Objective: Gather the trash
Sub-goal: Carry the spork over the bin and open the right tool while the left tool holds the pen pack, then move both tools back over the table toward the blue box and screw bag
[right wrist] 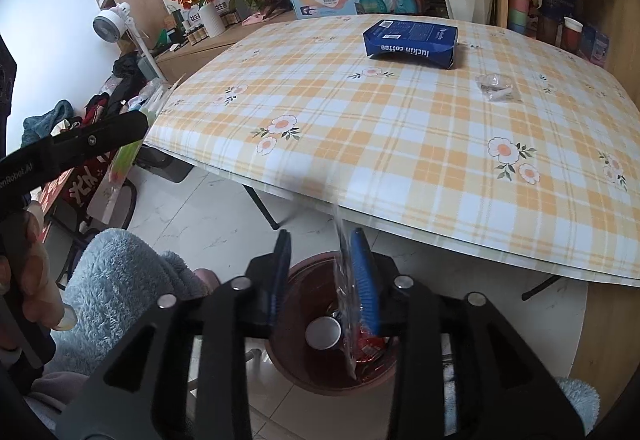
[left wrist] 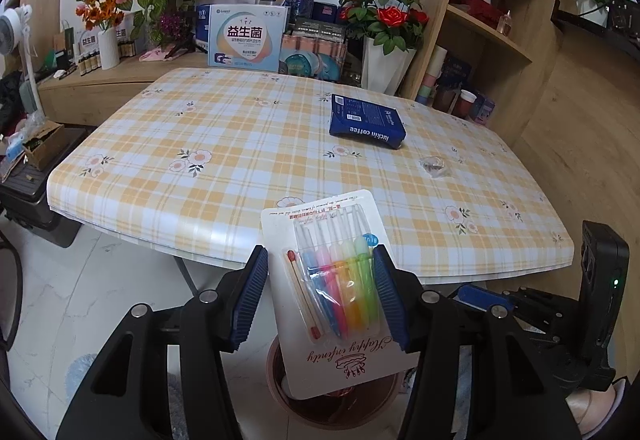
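Left tool (left wrist: pixel 320 296): candle blister card (left wrist: pixel 340 296) is pinched edge-to-edge between both blue pads, card upright-ish, lower end hanging past the fingers. Directly below the left tool the brown bin (left wrist: pixel 280 396) is seen, card's lower edge overlapping its rim in view; contact cannot be told.

Right tool (right wrist: pixel 324 280): jaws are spread, with a gap seen between the left pad and the clear plastic wrapper (right wrist: pixel 346 304). Wrapper is laid against the right pad only and hangs down into the bin (right wrist: pixel 296 372) mouth. It is not seen pinched. A white cup (right wrist: pixel 323 332) and red scraps are seen inside the bin, under the right tool.

Ahead of both tools: tabletop (right wrist: pixel 400 144) near edge is curved, overhanging the bin slightly; bin is set on the white floor just short of that edge. A table leg is seen ahead-left of the right tool, another ahead-right.

On the tabletop, well ahead: blue coffee box (right wrist: pixel 412 42), lying flat, toward the far edge. Crumpled clear wrapper (right wrist: pixel 496 86) is ahead-right, nearer than the box, apart from it. Rest of the checked cloth between the near edge and those two is bare.

Left tool's arm is seen at far left of the right-wrist view, well apart from the right tool. A fluffy blue sleeve (right wrist: pixel 120 280) is close on the left of the right tool.
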`<control>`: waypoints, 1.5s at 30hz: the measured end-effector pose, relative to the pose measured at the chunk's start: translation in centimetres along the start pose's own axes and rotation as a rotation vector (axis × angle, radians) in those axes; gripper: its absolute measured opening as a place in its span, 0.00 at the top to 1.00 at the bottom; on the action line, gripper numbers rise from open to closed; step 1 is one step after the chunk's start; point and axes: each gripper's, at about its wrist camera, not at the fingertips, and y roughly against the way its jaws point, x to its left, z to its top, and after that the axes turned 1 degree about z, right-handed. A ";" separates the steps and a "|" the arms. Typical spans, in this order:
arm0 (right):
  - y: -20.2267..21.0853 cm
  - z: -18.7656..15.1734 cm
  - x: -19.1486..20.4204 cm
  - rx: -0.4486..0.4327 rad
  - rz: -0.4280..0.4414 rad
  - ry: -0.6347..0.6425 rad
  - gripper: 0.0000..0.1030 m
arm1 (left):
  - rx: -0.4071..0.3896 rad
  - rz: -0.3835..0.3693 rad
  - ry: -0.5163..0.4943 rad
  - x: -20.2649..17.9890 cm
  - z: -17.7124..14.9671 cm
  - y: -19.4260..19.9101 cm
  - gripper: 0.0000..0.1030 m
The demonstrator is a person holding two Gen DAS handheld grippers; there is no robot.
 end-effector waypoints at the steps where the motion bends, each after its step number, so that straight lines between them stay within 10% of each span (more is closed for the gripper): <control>1: 0.0 0.0 0.0 -0.004 -0.003 -0.003 0.58 | 0.002 0.000 0.002 0.0 0.0 -0.1 0.49; 7: 1.6 0.6 -0.9 -0.088 -0.066 -0.027 0.13 | 0.017 -0.002 0.005 0.0 -0.5 -0.4 0.49; 10: 2.9 1.1 -1.6 -0.146 -0.096 -0.037 0.07 | 0.027 -0.005 -0.001 -0.2 -0.8 -0.6 0.49; 27: 6.4 2.5 -4.0 -0.287 -0.194 -0.054 0.06 | 0.133 -0.055 -0.074 -3.5 -2.7 -3.8 0.46; 32: 6.3 2.4 -4.4 -0.285 -0.198 -0.055 0.06 | 0.062 -0.038 -0.077 -3.8 -2.0 -3.2 0.15; 45: 5.3 2.1 -4.8 -0.265 -0.268 -0.056 0.06 | -0.012 0.073 -0.018 -0.4 -0.1 -2.5 0.06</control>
